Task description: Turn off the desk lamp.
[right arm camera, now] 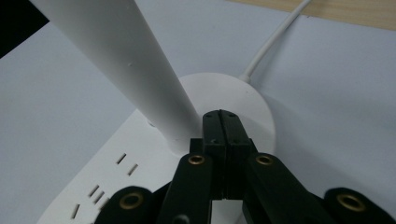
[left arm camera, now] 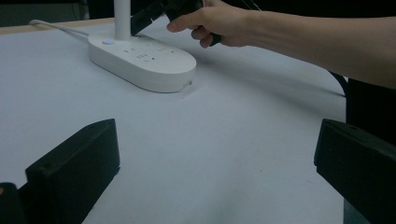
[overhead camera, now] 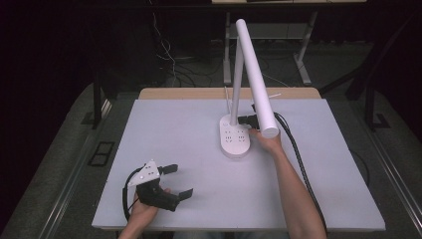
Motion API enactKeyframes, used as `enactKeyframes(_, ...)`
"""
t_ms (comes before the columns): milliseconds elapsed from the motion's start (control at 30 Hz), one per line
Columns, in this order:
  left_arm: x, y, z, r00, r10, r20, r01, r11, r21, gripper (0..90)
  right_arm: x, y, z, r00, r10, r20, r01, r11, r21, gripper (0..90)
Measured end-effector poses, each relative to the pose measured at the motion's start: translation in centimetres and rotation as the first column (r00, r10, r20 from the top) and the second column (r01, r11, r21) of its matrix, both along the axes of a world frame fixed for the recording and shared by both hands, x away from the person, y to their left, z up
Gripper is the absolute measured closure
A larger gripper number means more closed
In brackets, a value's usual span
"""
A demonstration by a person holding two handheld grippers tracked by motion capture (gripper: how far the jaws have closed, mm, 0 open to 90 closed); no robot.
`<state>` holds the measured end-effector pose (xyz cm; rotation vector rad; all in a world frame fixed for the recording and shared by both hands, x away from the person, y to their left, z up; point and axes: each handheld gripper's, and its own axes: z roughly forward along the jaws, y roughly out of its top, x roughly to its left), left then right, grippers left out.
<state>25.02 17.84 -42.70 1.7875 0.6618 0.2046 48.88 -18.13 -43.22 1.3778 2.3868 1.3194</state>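
A white desk lamp stands mid-table, its oval base (overhead camera: 234, 138) carrying socket slots and its long head (overhead camera: 256, 79) slanting toward me. My right gripper (overhead camera: 241, 120) is held by a hand (overhead camera: 267, 142) at the base's right side. Its jaws are shut together with nothing between them, and the tips (right arm camera: 222, 117) sit over the round end of the base (right arm camera: 257, 100), right beside the stem (right arm camera: 121, 60). I cannot tell whether they touch it. My left gripper (overhead camera: 180, 180) rests near the front left, open and holding nothing. Its jaws are wide apart (left arm camera: 215, 158) and point at the base (left arm camera: 144, 63).
The lamp's white cord (right arm camera: 275, 42) runs off the back of the grey table top (overhead camera: 189, 124). A small round button (left arm camera: 108, 41) sits on the base beside the stem. The right gripper's black cable (overhead camera: 298, 154) trails along the table's right side.
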Motion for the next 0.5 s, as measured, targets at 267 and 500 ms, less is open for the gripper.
enactKeyframes(267, 0.00, 0.06, 0.00, 1.0000, 0.000, -0.001, 0.000, 1.0000, -0.002, 0.0, -0.43, -0.04, -0.13, 0.9999, -0.016, -0.004, 0.017, 0.9993, 0.033, 90.0)
enactKeyframes(500, -0.05, 0.03, 0.03, 1.0000, 0.001, 0.001, -0.001, 1.0000, -0.003, 0.0, -0.52, -0.02, 0.08, 1.0000, -0.001, 0.000, 0.001, 1.0000, 0.004, 90.0)
